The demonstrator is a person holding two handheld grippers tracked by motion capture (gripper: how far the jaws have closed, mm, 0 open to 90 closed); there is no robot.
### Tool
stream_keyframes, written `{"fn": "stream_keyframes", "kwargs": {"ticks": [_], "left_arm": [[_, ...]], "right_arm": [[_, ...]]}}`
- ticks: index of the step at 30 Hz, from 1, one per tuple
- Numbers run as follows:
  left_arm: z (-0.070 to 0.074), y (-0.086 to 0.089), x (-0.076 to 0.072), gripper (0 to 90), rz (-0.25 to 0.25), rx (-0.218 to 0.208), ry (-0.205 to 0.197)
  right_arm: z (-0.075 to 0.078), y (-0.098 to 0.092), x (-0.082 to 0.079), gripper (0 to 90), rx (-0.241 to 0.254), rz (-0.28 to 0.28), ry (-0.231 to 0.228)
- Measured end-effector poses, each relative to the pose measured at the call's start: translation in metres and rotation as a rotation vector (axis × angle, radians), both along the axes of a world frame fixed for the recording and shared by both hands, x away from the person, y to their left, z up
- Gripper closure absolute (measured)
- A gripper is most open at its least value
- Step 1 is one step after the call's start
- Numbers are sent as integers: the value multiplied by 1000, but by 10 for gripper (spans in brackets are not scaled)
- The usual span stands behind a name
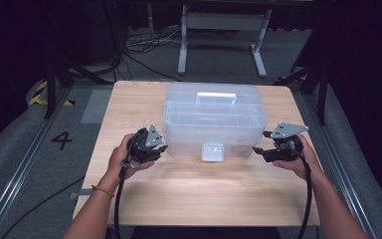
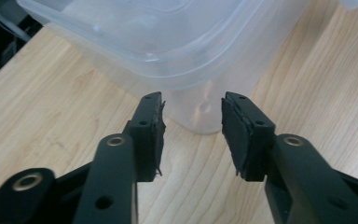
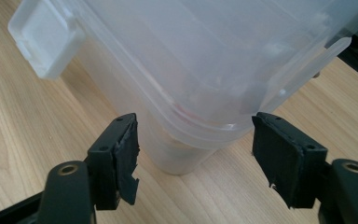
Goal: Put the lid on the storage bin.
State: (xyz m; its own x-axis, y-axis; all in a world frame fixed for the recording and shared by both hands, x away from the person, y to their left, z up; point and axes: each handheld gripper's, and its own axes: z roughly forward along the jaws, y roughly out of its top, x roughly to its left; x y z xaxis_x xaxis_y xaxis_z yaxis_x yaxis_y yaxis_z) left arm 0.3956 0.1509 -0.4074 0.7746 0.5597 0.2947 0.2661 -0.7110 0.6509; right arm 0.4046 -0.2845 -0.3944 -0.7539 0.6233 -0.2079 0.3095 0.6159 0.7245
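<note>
A person sat at a light wooden table (image 1: pixel 194 189) with a hand-held two-jaw gripper in each hand, both aimed at a clear plastic storage box (image 1: pixel 214 117) that stood toward the far middle of the tabletop. The box had a translucent lid with a moulded handle (image 1: pixel 217 97) on top and a white latch (image 1: pixel 212 151) hanging at the centre of its near side. In the high view the left gripper (image 1: pixel 160 148) was held just beside the box's near left corner, and the right gripper (image 1: pixel 259 143) just beside its near right corner, forearms coming in from the near edge of the table. In the left gripper view the jaws stood apart, the rounded corner of the box (image 2: pixel 200 112) lying just beyond the gap between them and the pads touching nothing. In the right gripper view the jaws stood wider apart, one on each side of the box's corner (image 3: pixel 186 154), under the overhanging lid rim, with bare space between each pad and the plastic; the latch (image 3: pixel 44 39) showed at the upper left. Neither gripper clamped anything. Beyond the table lay grey floor with cables (image 1: pixel 144 45) and a metal stand (image 1: pixel 222 22).
</note>
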Motion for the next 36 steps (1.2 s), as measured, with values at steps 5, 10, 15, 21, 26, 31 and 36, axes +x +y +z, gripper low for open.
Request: {"fn": "stream_keyframes", "kwargs": {"ticks": [5, 10, 15, 21, 26, 31, 36], "left_arm": [[5, 7, -8, 501, 10, -7, 5], [5, 17, -14, 421, 29, -39, 20], [-5, 26, -19, 363, 47, -31, 46], [-17, 34, -23, 326, 83, 23, 55], [-32, 42, -27, 295, 115, 26, 86], [-44, 44, -34, 213, 112, 51, 105], [-52, 54, -43, 198, 111, 35, 131]], "right_arm": [[1, 1, -2, 325, -36, -9, -3], [4, -2, -9, 324, -57, -19, -9], [0, -10, -16, 319, -67, -23, -10], [-9, -22, -25, 321, -80, -35, -17], [-16, -30, -31, 321, -91, -57, -8], [-30, -41, -38, 317, -77, -64, 7], [-48, -52, -46, 307, -54, -81, 30]]}}
